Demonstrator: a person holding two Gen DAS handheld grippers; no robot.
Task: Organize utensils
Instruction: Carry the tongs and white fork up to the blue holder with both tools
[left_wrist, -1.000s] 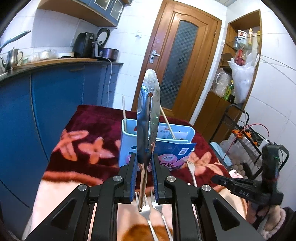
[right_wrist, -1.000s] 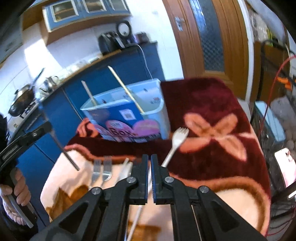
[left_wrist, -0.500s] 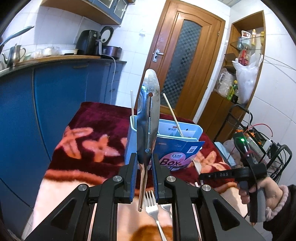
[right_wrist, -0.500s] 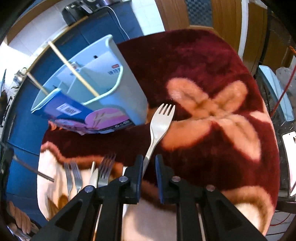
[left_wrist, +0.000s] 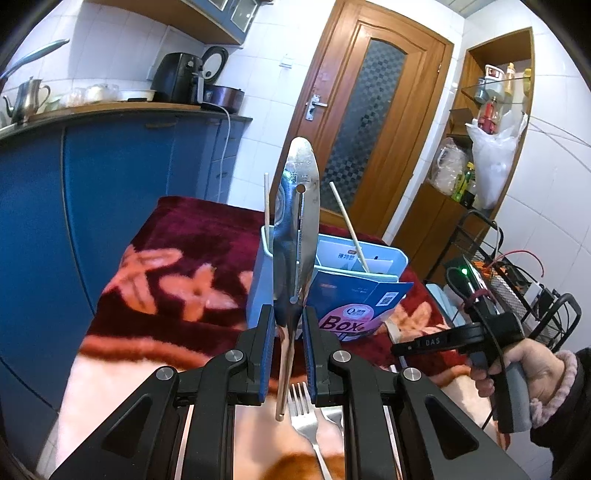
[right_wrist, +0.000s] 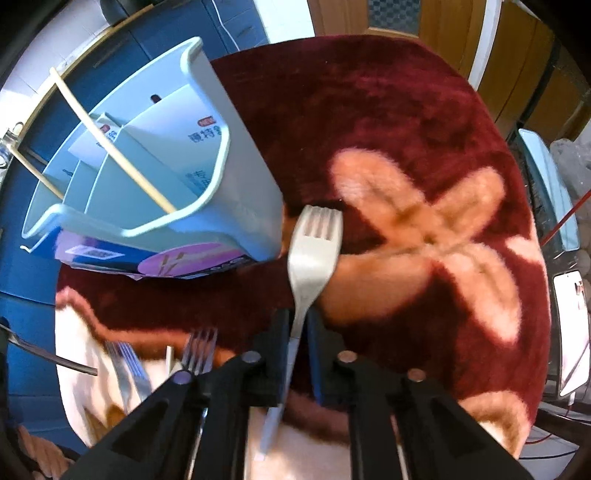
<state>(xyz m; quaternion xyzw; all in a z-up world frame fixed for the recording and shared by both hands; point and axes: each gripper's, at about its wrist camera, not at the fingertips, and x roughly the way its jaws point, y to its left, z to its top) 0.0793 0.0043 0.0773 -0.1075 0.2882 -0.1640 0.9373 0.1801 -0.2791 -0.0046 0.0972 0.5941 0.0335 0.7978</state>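
Observation:
My left gripper (left_wrist: 289, 328) is shut on a steel slotted utensil (left_wrist: 297, 221) that stands upright in front of the light blue utensil holder (left_wrist: 258, 280). Two chopsticks (left_wrist: 347, 229) stand in the holder. My right gripper (right_wrist: 298, 325) is open with its fingers on either side of the handle of a pale plastic fork (right_wrist: 314, 243), which lies on the blanket beside the holder (right_wrist: 236, 192). The right gripper also shows in the left wrist view (left_wrist: 436, 341), low beside the holder. Steel forks (left_wrist: 306, 410) lie below my left gripper.
A dark red flowered blanket (right_wrist: 424, 155) covers the table. Two steel forks (right_wrist: 199, 350) and a chopstick lie at its near left. Blue kitchen cabinets (left_wrist: 110, 177) stand left, a wooden door (left_wrist: 369, 110) behind, a wire rack (left_wrist: 517, 288) to the right.
My right gripper has opened and dropped towards the plastic fork, whose handle now lies between its fingers. My left gripper has come closer to the holder with the steel utensil still in it.

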